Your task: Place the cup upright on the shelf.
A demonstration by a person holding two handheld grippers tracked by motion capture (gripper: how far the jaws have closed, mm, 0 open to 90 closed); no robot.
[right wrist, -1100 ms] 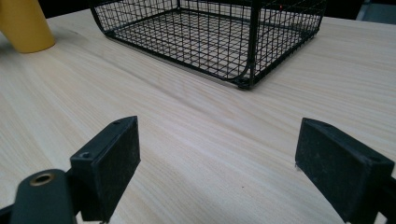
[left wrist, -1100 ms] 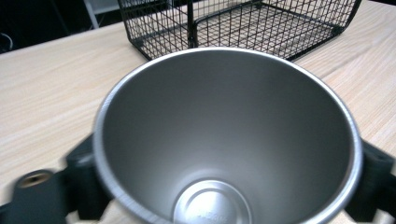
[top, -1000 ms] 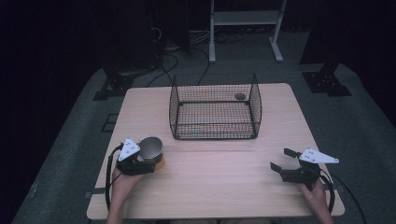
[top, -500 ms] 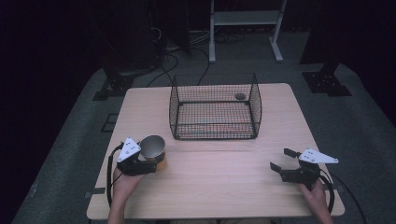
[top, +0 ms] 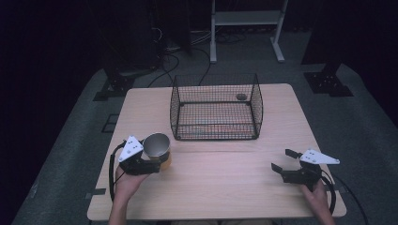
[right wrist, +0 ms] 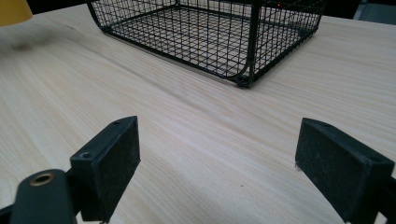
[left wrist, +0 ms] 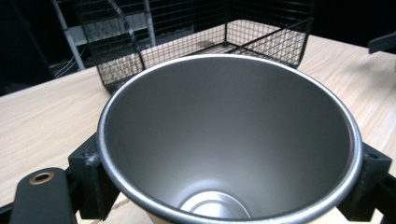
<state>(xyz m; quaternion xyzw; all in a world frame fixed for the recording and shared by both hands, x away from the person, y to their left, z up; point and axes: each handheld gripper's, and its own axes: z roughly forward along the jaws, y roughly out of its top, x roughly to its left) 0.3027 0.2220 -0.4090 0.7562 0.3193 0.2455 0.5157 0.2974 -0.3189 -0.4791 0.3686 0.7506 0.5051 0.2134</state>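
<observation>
Pale wooden table [top: 220, 183] on grey carpet, dark room beyond. Nearest the person, the left gripper [top: 157, 164] has its jaws closed against the sides of a steel cup [top: 156, 145], which stands upright near the table's left front; in the left gripper view the cup [left wrist: 229, 140] appears empty, its mouth open toward the camera. Whether its base rests on the table or is just lifted cannot be told. At the right front, the right gripper [top: 280, 160] holds nothing, its jaws spread wide over bare wood, as the right gripper view confirms [right wrist: 233, 172]. Farther back, mid-table, stands a black wire basket [top: 216, 108], well apart from both grippers, with a small dark object [top: 241, 97], too small to identify, near its far right. Judged progress: the grasp is made; carrying the cup to the basket, the likely goal, remains.
</observation>
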